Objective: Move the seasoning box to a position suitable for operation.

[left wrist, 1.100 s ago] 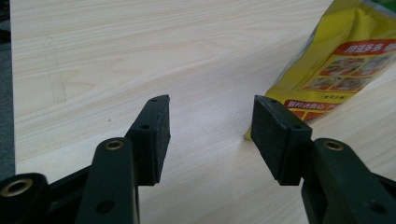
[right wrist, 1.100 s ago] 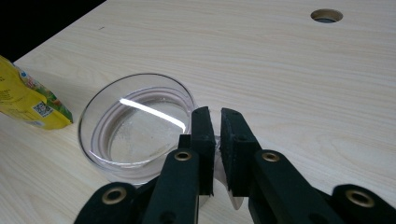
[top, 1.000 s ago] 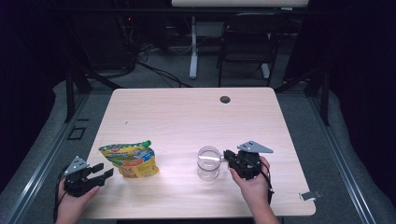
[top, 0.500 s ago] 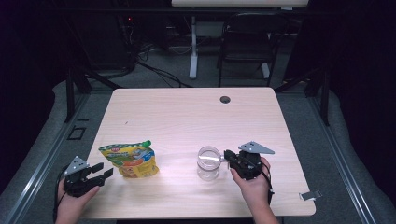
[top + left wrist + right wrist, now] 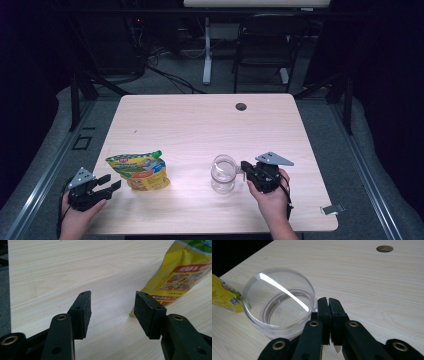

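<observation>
A clear glass mug stands upright near the table's front, right of centre. My right gripper is at its right side, jaws pressed together on the mug's handle. In the right gripper view the empty mug sits just left of that gripper, and a sliver of clear glass shows between the jaws. A yellow and green snack bag lies at the front left. My left gripper rests left of it, open. In the left gripper view this gripper holds nothing, and the bag is just past the right jaw.
The light wooden table has a round cable hole at its far side. A small metal clip sits at the front right edge. A dark chair and cables lie on the floor beyond the table.
</observation>
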